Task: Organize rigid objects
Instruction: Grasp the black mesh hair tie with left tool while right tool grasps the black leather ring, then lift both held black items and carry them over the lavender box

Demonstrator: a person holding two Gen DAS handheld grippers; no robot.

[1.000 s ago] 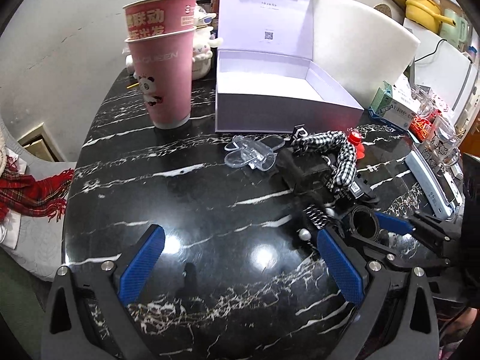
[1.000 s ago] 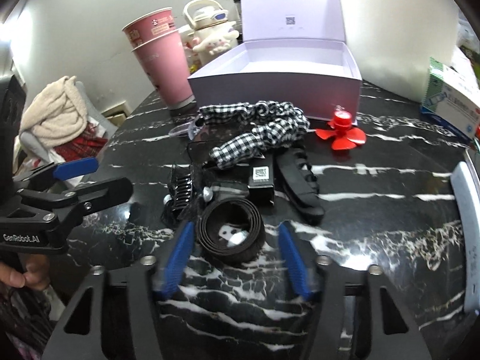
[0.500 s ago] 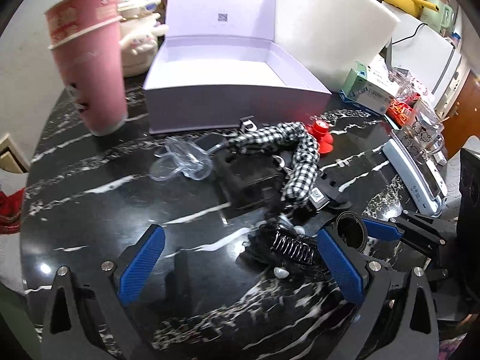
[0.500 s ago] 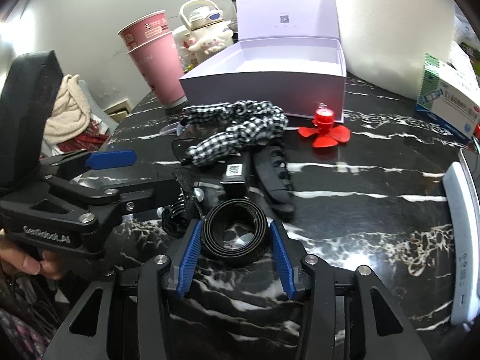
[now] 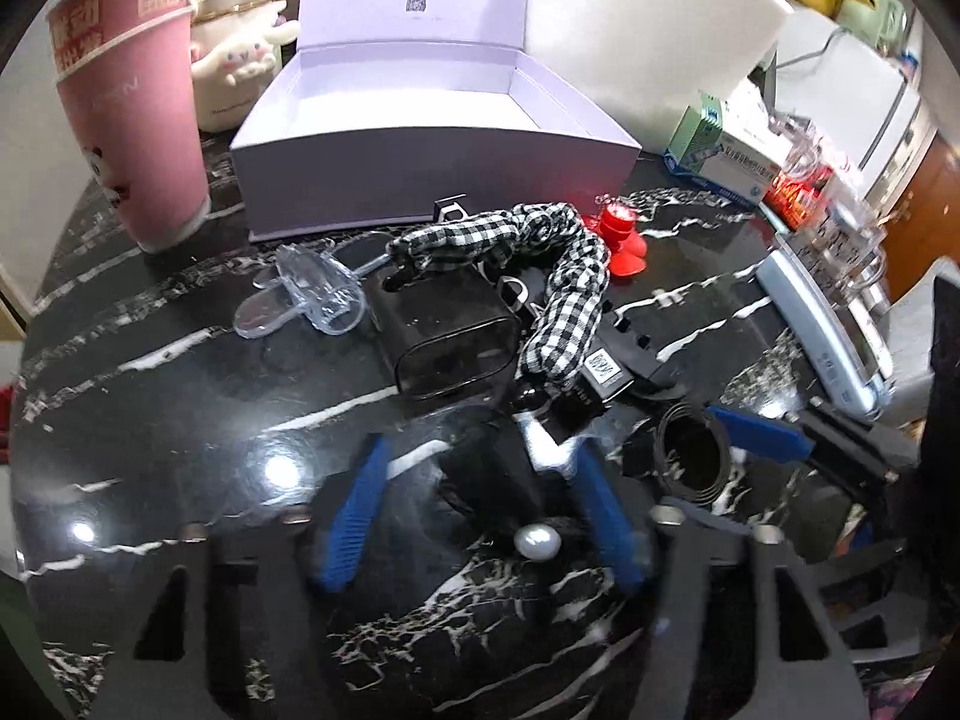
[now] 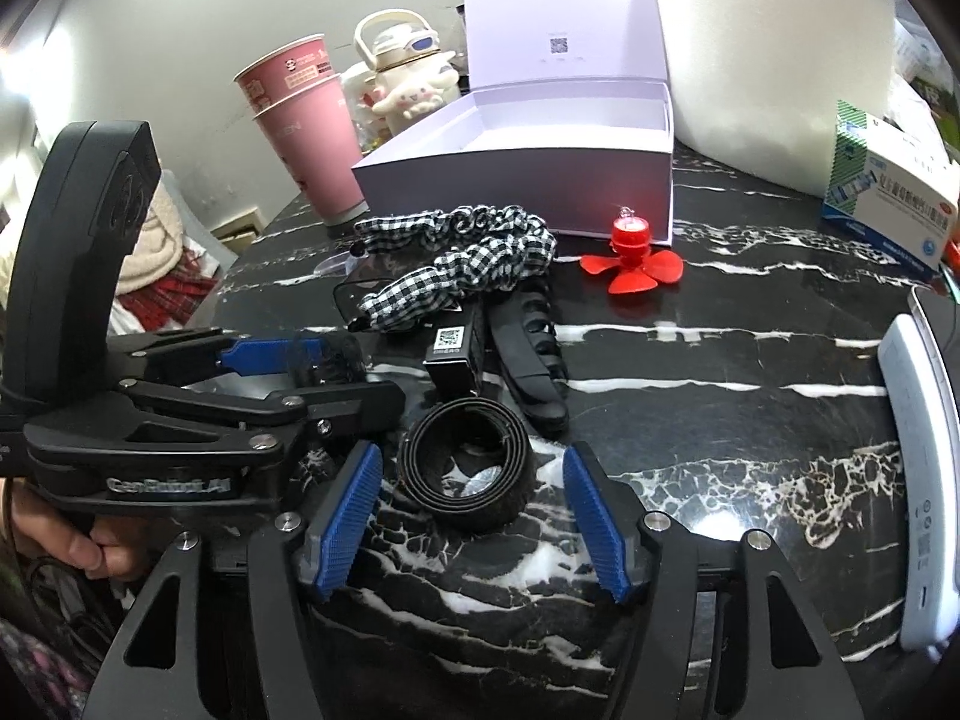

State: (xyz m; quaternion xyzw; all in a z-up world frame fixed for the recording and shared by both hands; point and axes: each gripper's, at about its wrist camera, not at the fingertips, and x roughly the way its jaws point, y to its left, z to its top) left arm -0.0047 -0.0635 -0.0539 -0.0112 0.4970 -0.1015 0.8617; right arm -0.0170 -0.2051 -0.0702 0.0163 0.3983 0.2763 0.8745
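Note:
An open lilac box [image 5: 420, 120] [image 6: 540, 138] stands at the back of the black marble table [image 5: 150, 390]. In front of it lie a clear plastic clip [image 5: 312, 300], a dark smoky case [image 5: 450, 336], a checked hair band [image 5: 564, 276] [image 6: 468, 258], a red toy fan [image 5: 624, 240] [image 6: 633, 258], a black claw clip [image 6: 531, 360] and a coiled black belt [image 6: 468, 468] [image 5: 690, 456]. My left gripper [image 5: 480, 510] is blurred, its jaws around a black hair clip with a pearl [image 5: 536, 542]. My right gripper [image 6: 471, 516] is open, its jaws either side of the belt.
Stacked pink paper cups [image 5: 126, 102] and a cream character bottle [image 5: 240, 54] stand back left. A medicine carton [image 5: 720, 162] [image 6: 888, 204] and a white-blue device [image 5: 828, 336] [image 6: 924, 480] lie on the right. A large white block [image 5: 630, 30] is behind the box.
My left gripper has moved forward and narrowed around the pearl hair clip. My right gripper has opened wider around the coiled belt.

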